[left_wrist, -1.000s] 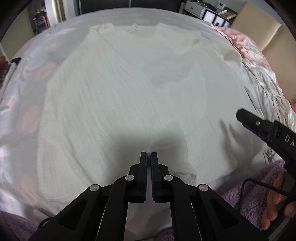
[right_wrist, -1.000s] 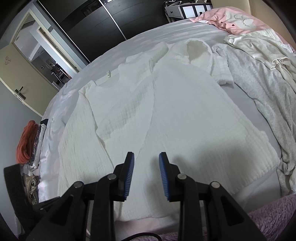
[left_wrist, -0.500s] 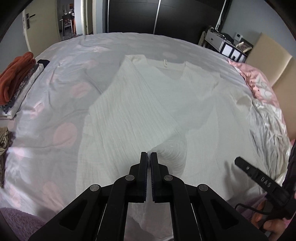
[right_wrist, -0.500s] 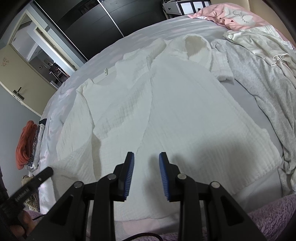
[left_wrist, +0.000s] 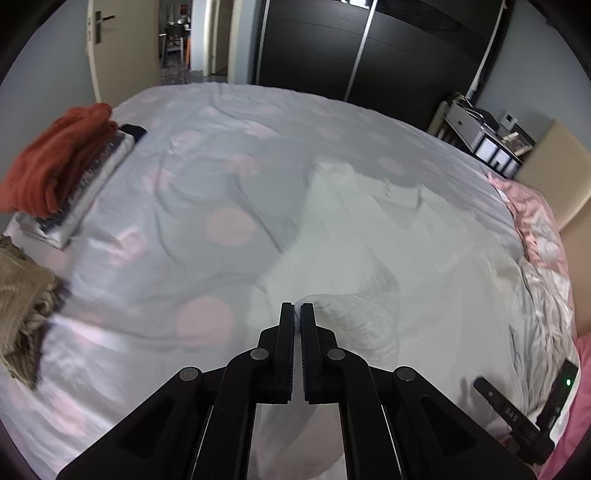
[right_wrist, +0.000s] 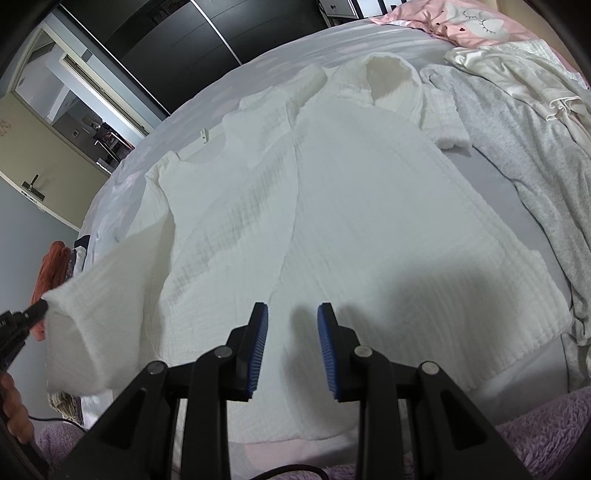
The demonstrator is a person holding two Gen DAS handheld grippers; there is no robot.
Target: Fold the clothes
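1. The room: a dark sliding-door wardrobe (left_wrist: 369, 55) fills the far wall, with an open beige door (left_wrist: 92, 48) to its left giving onto a lit hallway, and a low white shelf unit (left_wrist: 480, 136) stands at the far right corner of the bed.
2. The bed (left_wrist: 221, 177) takes up nearly the whole of both views; its sheet is pale grey with soft pink dots and lies in shallow creases.
3. A white ribbed cardigan (right_wrist: 369, 221) lies spread flat across the middle of the bed, front panels overlapping, neckline toward the wardrobe.
4. A grey speckled garment (right_wrist: 546, 177) and a cream one (right_wrist: 517, 70) lie crumpled along the right edge of the bed, just beside the cardigan.
5. A pink pillow (right_wrist: 472, 22) with a printed face sits at the far right corner.
6. A folded stack topped by a rust-orange item (left_wrist: 55, 166) rests at the left edge of the bed, with a tan knit piece (left_wrist: 22, 302) nearer the camera.
7. A lilac fleecy blanket (right_wrist: 535, 428) edges the near side.
8. The left gripper (left_wrist: 297, 308) is clamped together on the cardigan's left sleeve cuff, which hangs lifted off the sheet.
9. The right gripper (right_wrist: 292, 314) hovers above the cardigan's lower hem with its blue-padded jaws apart, nothing between them.
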